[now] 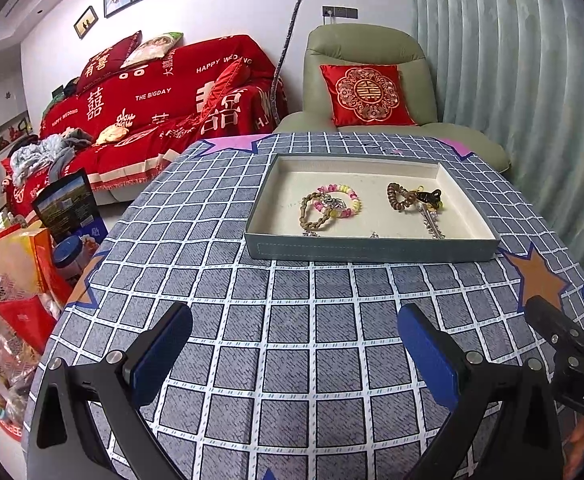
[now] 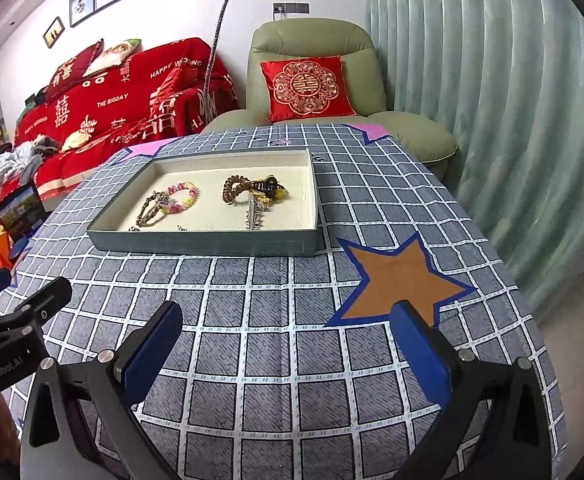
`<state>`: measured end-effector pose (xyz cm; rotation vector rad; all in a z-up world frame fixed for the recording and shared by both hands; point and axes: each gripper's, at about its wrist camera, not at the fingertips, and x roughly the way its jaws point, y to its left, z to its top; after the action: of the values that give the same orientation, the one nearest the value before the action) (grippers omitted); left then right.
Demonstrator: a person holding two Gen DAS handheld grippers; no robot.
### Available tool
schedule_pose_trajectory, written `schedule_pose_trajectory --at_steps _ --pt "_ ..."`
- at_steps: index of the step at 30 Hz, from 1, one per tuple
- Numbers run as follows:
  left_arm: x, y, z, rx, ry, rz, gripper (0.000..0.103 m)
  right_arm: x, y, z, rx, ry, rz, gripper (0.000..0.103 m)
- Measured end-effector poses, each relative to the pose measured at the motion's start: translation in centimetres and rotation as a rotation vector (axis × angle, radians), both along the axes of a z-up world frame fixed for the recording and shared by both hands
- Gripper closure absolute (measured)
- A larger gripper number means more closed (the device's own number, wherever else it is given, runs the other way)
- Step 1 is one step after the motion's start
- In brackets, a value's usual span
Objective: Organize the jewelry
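A shallow grey-green tray [image 1: 372, 248] [image 2: 203, 246] with a cream lining sits on the checked tablecloth. Inside lie a pink-and-yellow bead bracelet [image 1: 346, 200] [image 2: 183, 196] overlapping a brown braided bracelet [image 1: 312, 212] [image 2: 149, 210], a dark wooden bead bracelet [image 1: 398, 196] [image 2: 235, 188] with a dark charm, and a silver hair comb [image 1: 432, 224] [image 2: 253, 214]. My left gripper [image 1: 294, 340] is open and empty, well short of the tray. My right gripper [image 2: 287, 336] is open and empty, also short of the tray.
The table [image 1: 292, 300] carries a grey checked cloth with star patches [image 2: 400, 280]. A green armchair with a red cushion [image 1: 366, 94] stands behind it, a red-covered sofa [image 1: 163, 96] to the left, curtains to the right, bags [image 1: 7, 280] on the floor at left.
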<state>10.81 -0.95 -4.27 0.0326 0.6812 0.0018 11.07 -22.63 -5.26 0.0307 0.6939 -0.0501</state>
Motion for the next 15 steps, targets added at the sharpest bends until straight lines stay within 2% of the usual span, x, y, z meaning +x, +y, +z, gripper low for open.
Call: schedule_pose_trajectory --at_steps 15 --pt "-0.39 0.06 0.17 -0.005 0.000 0.005 0.000 -0.35 0.12 0.26 -0.008 -0.006 0.000 0.000"
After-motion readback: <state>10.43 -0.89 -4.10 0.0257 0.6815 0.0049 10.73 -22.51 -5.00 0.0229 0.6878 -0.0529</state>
